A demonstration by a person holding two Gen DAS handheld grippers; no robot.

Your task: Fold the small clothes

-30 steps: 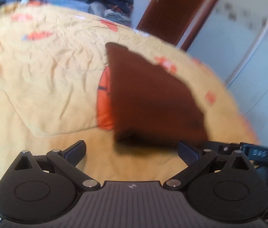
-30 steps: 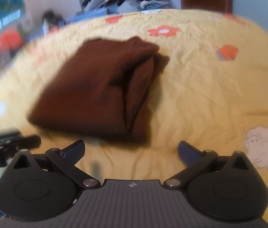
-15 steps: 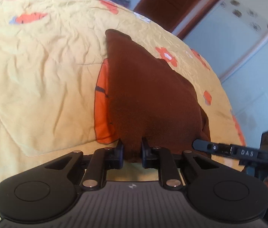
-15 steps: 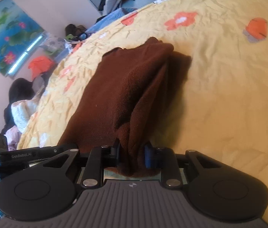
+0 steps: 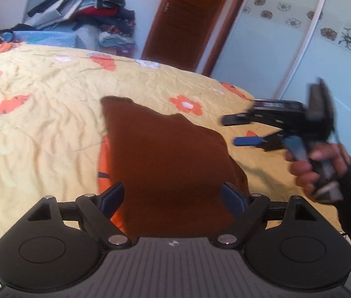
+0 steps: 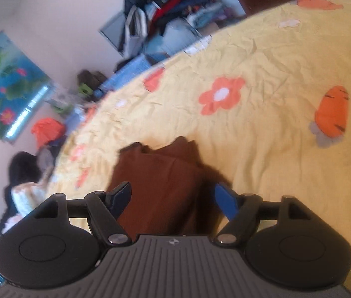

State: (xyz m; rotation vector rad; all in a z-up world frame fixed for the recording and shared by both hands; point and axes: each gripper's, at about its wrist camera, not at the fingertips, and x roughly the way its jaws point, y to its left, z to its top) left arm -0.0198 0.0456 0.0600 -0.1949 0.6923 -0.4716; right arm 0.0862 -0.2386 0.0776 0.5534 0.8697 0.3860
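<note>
Both tongs stand with their jaws spread, having just been opening, and nothing is pinched in either. From the left wrist view, the left gripper point(image 5: 173, 195) hangs over the near end of the brown garment point(image 5: 168, 159), whose cloth shows between the parted fingers without the pads pressing on it. Off to the right, the right gripper point(image 5: 235, 130) is blurred, held in a hand point(image 5: 317, 166) with a dark sleeve, clear of the cloth. In its own view the right gripper point(image 6: 173, 197) likewise frames the garment's near end point(image 6: 160, 186) with jaws apart.

The garment lies folded on the yellow bedspread point(image 5: 38, 124), which is printed with orange flowers and carrots. Part of an orange carrot print point(image 5: 103, 164) peeks out beside its left edge. Nothing rests on the garment or blocks it. Beyond the bed stand a heap of clothes point(image 5: 93, 7), a brown door point(image 5: 190, 19) and a pale wardrobe with flower patterns point(image 5: 299, 37). The right wrist view also shows a pond picture point(image 6: 6, 84) on the wall and clutter on the floor.

The garment's long axis runs away from the left gripper, narrowing toward a far corner that points up and left.
</note>
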